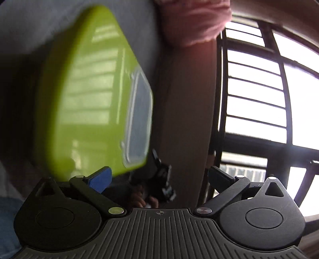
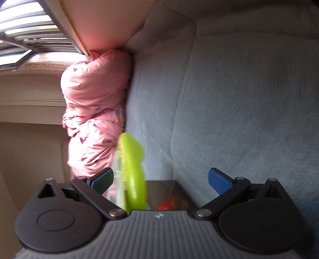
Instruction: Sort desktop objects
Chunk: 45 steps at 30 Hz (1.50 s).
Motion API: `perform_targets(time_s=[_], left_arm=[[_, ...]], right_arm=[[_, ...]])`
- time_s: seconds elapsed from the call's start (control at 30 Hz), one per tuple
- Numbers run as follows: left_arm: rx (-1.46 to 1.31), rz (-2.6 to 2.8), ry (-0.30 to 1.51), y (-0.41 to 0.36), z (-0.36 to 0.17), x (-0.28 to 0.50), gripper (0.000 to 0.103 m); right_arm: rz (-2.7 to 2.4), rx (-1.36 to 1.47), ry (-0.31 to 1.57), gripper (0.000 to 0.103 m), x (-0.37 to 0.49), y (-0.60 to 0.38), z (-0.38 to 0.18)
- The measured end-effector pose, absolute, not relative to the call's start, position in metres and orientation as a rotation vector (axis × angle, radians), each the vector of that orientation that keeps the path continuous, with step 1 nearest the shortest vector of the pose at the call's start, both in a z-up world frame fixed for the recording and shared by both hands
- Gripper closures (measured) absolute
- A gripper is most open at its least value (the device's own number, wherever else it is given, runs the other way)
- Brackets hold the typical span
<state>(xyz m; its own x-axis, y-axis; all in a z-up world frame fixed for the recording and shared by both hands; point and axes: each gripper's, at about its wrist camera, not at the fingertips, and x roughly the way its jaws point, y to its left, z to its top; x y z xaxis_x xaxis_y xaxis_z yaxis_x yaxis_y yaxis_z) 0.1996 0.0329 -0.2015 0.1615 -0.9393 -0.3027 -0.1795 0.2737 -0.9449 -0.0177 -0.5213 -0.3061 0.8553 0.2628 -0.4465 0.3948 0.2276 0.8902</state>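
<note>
Although motion blur softens the left wrist view, the left gripper point(image 1: 158, 177) clearly has its blue-padded fingers point(image 1: 101, 179) spread wide, clamped on nothing. A lime-green container point(image 1: 87, 95) with a clear lid fills the upper left, just beyond the left finger; whether they touch is unclear. Behind it lie a grey cushion point(image 1: 39, 25), pink bedding point(image 1: 195, 18) and a barred window point(image 1: 257, 89).

In the right wrist view, the right gripper point(image 2: 161, 179) is also spread apart — the green container stands edge-on point(image 2: 132, 171) beside its left finger, near the pink bedding point(image 2: 95, 107), against the grey cushion point(image 2: 239, 99).
</note>
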Motion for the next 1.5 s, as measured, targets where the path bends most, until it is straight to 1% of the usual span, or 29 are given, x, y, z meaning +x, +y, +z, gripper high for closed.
perform_targets(time_s=[0.07, 0.13, 0.2, 0.3, 0.4, 0.43, 0.5, 0.53, 0.57, 0.6, 0.67, 0.77, 0.87, 0.9, 0.93, 1.0, 1.03, 1.07, 1.1, 1.17, 1.23, 1.3, 1.4, 1.5], left_arm=[[-1.141, -0.664, 1.27, 0.057, -0.201, 0.214, 0.0], [-1.073, -0.562, 1.284, 0.065, -0.207, 0.225, 0.0], [-0.993, -0.521, 1.312, 0.052, -0.21, 0.229, 0.0], [-0.88, -0.526, 1.344, 0.023, -0.208, 0.223, 0.0], [-0.76, -0.53, 1.34, -0.004, -0.192, 0.209, 0.0], [-0.721, -0.517, 1.333, -0.004, -0.191, 0.209, 0.0], [-0.66, -0.492, 1.301, -0.009, -0.188, 0.207, 0.0], [-0.637, -0.488, 1.286, -0.009, -0.186, 0.205, 0.0], [-0.617, -0.488, 1.27, -0.009, -0.184, 0.202, 0.0], [-0.59, -0.482, 1.252, -0.01, -0.181, 0.199, 0.0], [-0.531, -0.465, 1.211, -0.012, -0.176, 0.191, 0.0], [-0.531, -0.501, 1.18, -0.012, -0.17, 0.183, 0.0], [-0.563, -0.54, 1.187, -0.009, -0.171, 0.179, 0.0], [-0.564, -0.542, 1.189, -0.009, -0.171, 0.177, 0.0], [-0.561, -0.542, 1.191, -0.009, -0.172, 0.176, 0.0], [-0.556, -0.543, 1.196, -0.007, -0.173, 0.174, 0.0], [-0.553, -0.544, 1.198, -0.005, -0.176, 0.175, 0.0], [-0.551, -0.546, 1.2, -0.002, -0.181, 0.177, 0.0], [-0.545, -0.545, 1.201, -0.002, -0.182, 0.177, 0.0], [-0.533, -0.541, 1.208, -0.003, -0.185, 0.179, 0.0], [-0.521, -0.53, 1.215, -0.003, -0.189, 0.182, 0.0], [-0.51, -0.52, 1.223, -0.004, -0.192, 0.186, 0.0], [-0.501, -0.511, 1.233, -0.005, -0.197, 0.19, 0.0], [-0.508, -0.507, 1.242, -0.001, -0.201, 0.191, 0.0]], right_arm=[[-0.099, 1.238, 0.578, 0.001, -0.006, -0.519, -0.29], [-0.105, 1.092, 0.575, 0.001, 0.012, -0.518, -0.27], [-0.115, 0.977, 0.596, 0.001, 0.036, -0.518, -0.256], [-0.096, 0.891, 0.661, 0.001, 0.068, -0.515, -0.246], [-0.043, 0.812, 0.726, 0.008, 0.09, -0.498, -0.243], [-0.027, 0.773, 0.741, 0.016, 0.094, -0.49, -0.241], [0.015, 0.718, 0.748, 0.041, 0.096, -0.476, -0.232], [0.009, 0.676, 0.752, 0.058, 0.095, -0.467, -0.226], [-0.014, 0.624, 0.757, 0.078, 0.094, -0.458, -0.219], [-0.021, 0.572, 0.762, 0.086, 0.092, -0.451, -0.213], [0.049, 0.531, 0.763, 0.095, 0.086, -0.436, -0.202], [0.141, 0.482, 0.779, 0.096, 0.074, -0.411, -0.189], [0.162, 0.407, 0.769, 0.095, 0.059, -0.386, -0.178], [0.167, 0.402, 0.767, 0.094, 0.055, -0.381, -0.174], [0.167, 0.406, 0.763, 0.089, 0.052, -0.379, -0.171], [0.144, 0.446, 0.748, 0.069, 0.051, -0.385, -0.162], [0.119, 0.475, 0.733, 0.04, 0.052, -0.392, -0.158], [0.085, 0.503, 0.706, 0.016, 0.055, -0.402, -0.155], [0.043, 0.529, 0.67, 0.011, 0.057, -0.412, -0.154], [-0.038, 0.576, 0.64, 0.008, 0.068, -0.437, -0.158], [-0.063, 0.67, 0.676, 0.006, 0.088, -0.46, -0.175], [-0.056, 0.785, 0.726, 0.007, 0.11, -0.481, -0.197], [0.036, 0.987, 0.793, 0.017, 0.138, -0.493, -0.239], [0.129, 1.069, 0.814, 0.032, 0.155, -0.487, -0.264]])
